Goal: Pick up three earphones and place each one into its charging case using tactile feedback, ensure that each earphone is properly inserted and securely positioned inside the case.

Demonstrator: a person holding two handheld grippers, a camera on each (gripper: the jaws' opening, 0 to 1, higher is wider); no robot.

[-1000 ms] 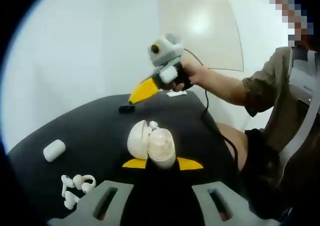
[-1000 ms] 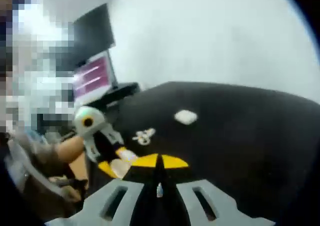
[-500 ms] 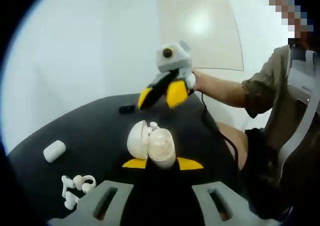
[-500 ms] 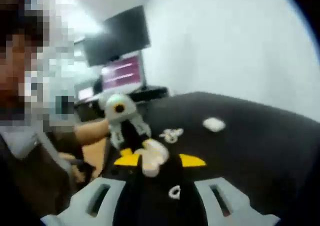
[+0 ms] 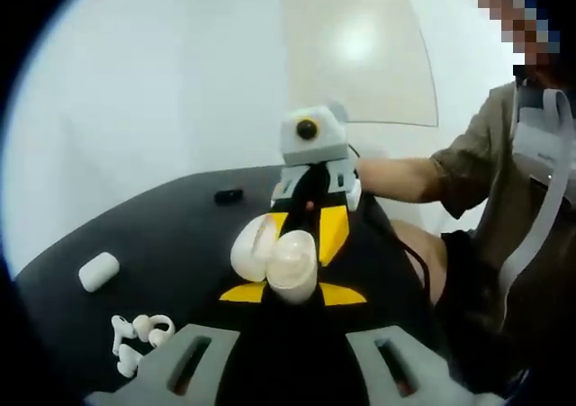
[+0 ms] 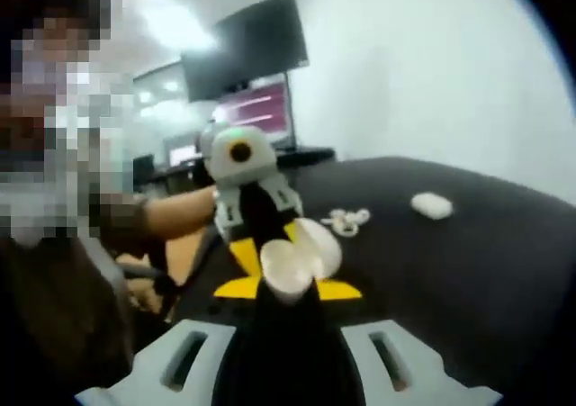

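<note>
- A black table (image 5: 162, 235) spreads before a plain white wall, with a person in an olive sleeve (image 5: 472, 158) at its right edge and lit monitors (image 6: 256, 109) visible in the right gripper view behind the near side of the room.
- The left gripper (image 5: 290, 291) has its jaws closed on an open charging case (image 5: 274, 253), cream-white, lid hinged back to the left, held up above the table.
- The right gripper (image 5: 317, 221) faces it nose to nose, yellow-tipped jaws narrowed just behind and above the case; a small pale speck sits between them, but whether that is an earphone cannot be told. In the right gripper view its own jaw tips are hidden behind the case, so their grip cannot be read there either.
- A second, closed case (image 5: 97, 271) lies well apart at the far left of the table; a small dark object (image 5: 229, 194) rests near the far edge.
- Loose earphones (image 5: 137, 334) sit in a cluster on the near left of the table, not yet cased.
- Judged from this, the step in hand is seating a bud in the held case: it likely calls for a steady left grip, the stem lined up with its well, a slow straight push, and release only once resistance gives way to a firm seat.
</note>
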